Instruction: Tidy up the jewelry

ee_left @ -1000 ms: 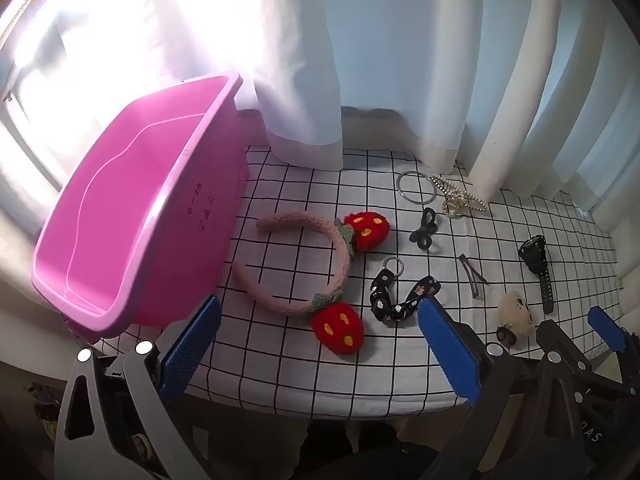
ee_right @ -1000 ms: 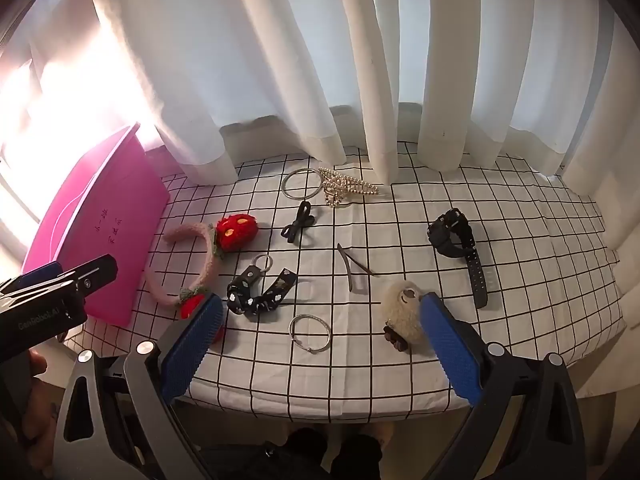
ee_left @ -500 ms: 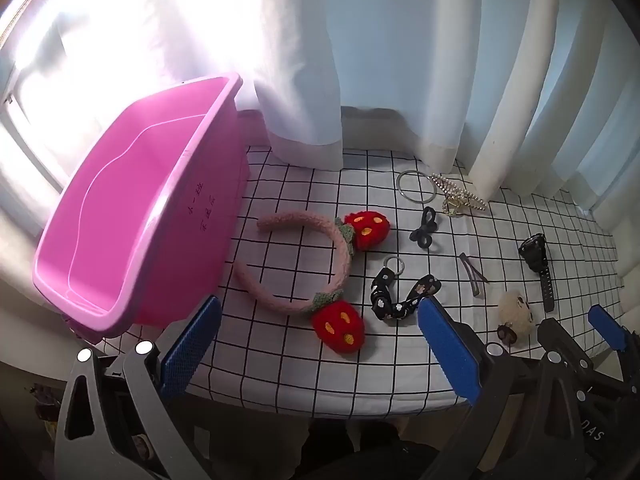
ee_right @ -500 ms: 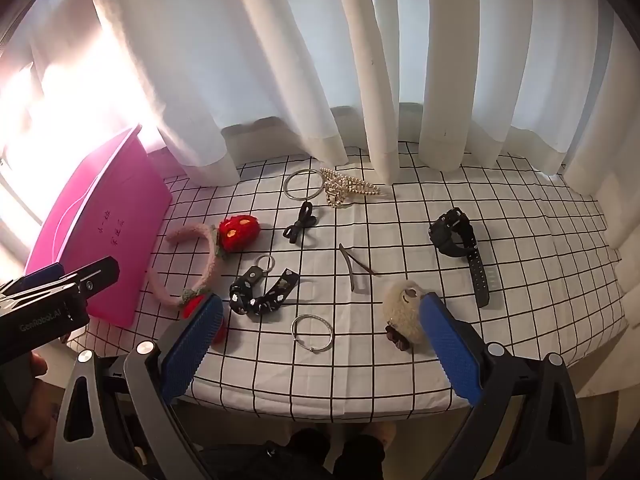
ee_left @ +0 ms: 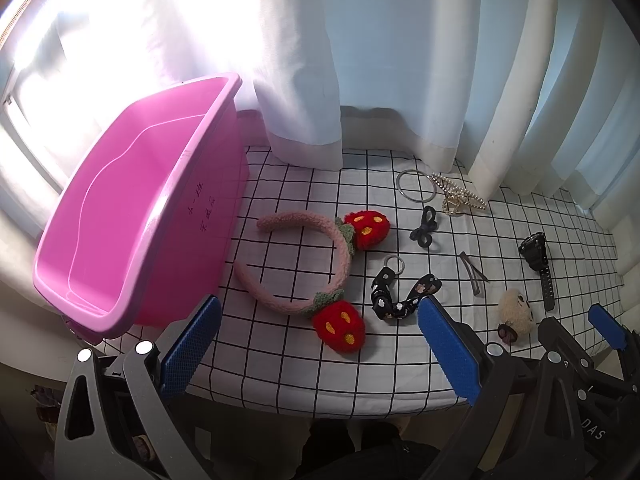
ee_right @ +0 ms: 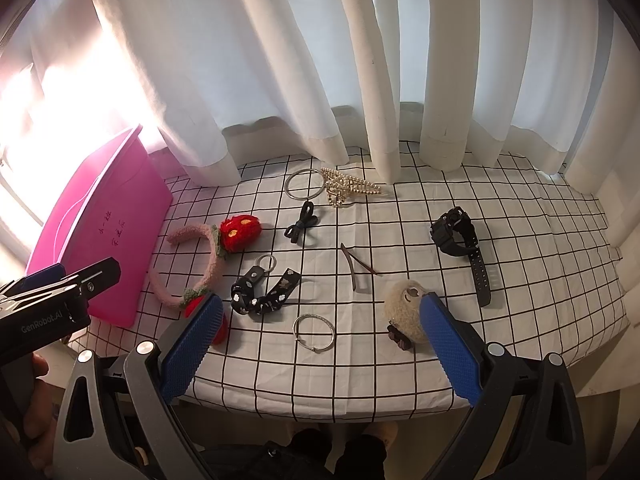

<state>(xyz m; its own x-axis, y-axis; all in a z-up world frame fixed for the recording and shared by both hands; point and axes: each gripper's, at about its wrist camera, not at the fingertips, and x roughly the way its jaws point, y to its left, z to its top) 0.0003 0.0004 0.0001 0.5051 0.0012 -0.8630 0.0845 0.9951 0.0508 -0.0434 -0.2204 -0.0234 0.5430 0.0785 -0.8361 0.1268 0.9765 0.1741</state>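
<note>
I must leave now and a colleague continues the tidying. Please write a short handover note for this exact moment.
Left gripper: open, holds nothing, at the table's near edge.
Right gripper: open, holds nothing, at the near edge.
Pink bin: at the left, nothing in it.
On the checked cloth: strawberry headband, spotted keychain strap, two metal bangles, pearl clip, black bow, hair clip, black watch, plush clip.
Done: nothing. Left: all of it.

Daylight blows out through white curtain (ee_left: 296, 60), glare left of it; fisheye edges warped, center sharp.
</note>
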